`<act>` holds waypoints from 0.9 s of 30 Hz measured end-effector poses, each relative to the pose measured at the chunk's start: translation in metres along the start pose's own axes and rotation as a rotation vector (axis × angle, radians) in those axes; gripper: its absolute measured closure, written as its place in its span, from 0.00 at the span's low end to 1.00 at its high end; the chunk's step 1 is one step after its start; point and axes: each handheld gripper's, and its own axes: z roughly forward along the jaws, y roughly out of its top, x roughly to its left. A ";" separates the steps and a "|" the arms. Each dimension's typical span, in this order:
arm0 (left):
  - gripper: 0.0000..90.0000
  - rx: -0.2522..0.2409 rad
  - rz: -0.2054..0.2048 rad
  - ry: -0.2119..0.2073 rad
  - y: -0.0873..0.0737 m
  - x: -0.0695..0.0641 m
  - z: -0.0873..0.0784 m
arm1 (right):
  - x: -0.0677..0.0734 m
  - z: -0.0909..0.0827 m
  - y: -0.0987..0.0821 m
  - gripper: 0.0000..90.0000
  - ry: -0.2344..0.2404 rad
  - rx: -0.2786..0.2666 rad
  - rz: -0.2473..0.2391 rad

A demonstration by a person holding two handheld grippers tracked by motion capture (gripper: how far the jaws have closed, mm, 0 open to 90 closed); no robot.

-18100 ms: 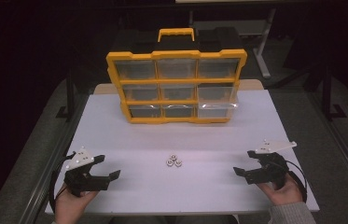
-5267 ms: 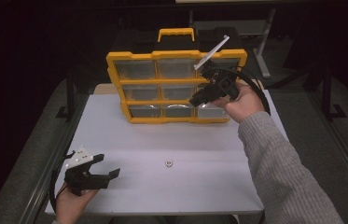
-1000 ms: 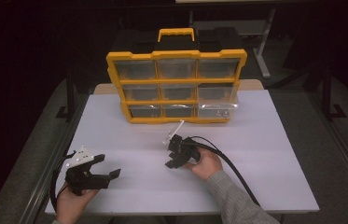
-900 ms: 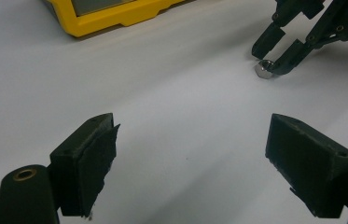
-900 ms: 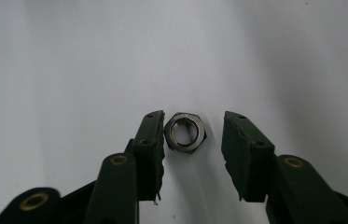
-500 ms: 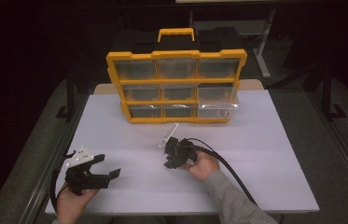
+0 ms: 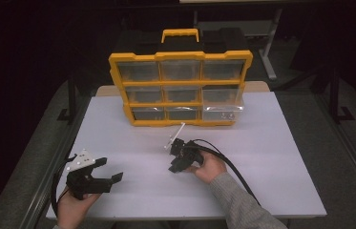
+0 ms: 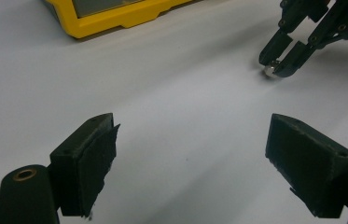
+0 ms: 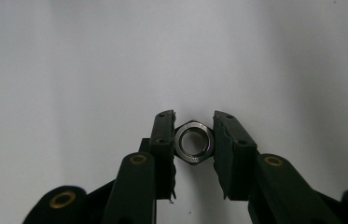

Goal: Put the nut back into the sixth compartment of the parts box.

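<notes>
Since the previous second: right gripper [image 9: 194, 142] jaws have just closed, now clamped on small steel hex nut [image 9: 193, 142], centre-table. Left gripper [image 8: 195, 154] agape, near left. Risk: flat-side pinch slips, nut drops.

1. The nut [image 9: 194, 142] is seen to be of polished metal, smooth, with a bright glossy ring around its bore.
2. The right gripper [image 9: 194, 149] is made of matt black plastic, with brass-coloured metal rivets set into its arms.
3. The left gripper [image 8: 192, 158] shows the same matt black plastic; its pads [image 8: 98, 163] look slightly rough.
4. The table [image 7: 271, 143] is covered by a smooth, matt white surface.
5. The organiser box [image 7: 180, 88] is framed in glossy yellow plastic, with clear plastic drawers.
</notes>
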 end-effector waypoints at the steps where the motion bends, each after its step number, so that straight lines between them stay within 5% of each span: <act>1: 0.18 0.000 0.000 0.000 0.000 0.000 0.000 | 0.000 0.000 0.000 0.77 0.000 0.000 0.000; 13: 0.18 -0.003 0.000 -0.002 0.000 -0.001 0.002 | -0.002 -0.041 0.002 0.77 0.057 -0.055 0.028; 27: 0.18 -0.002 0.019 0.004 0.001 0.000 0.001 | -0.006 -0.118 0.014 0.77 0.016 -0.124 0.027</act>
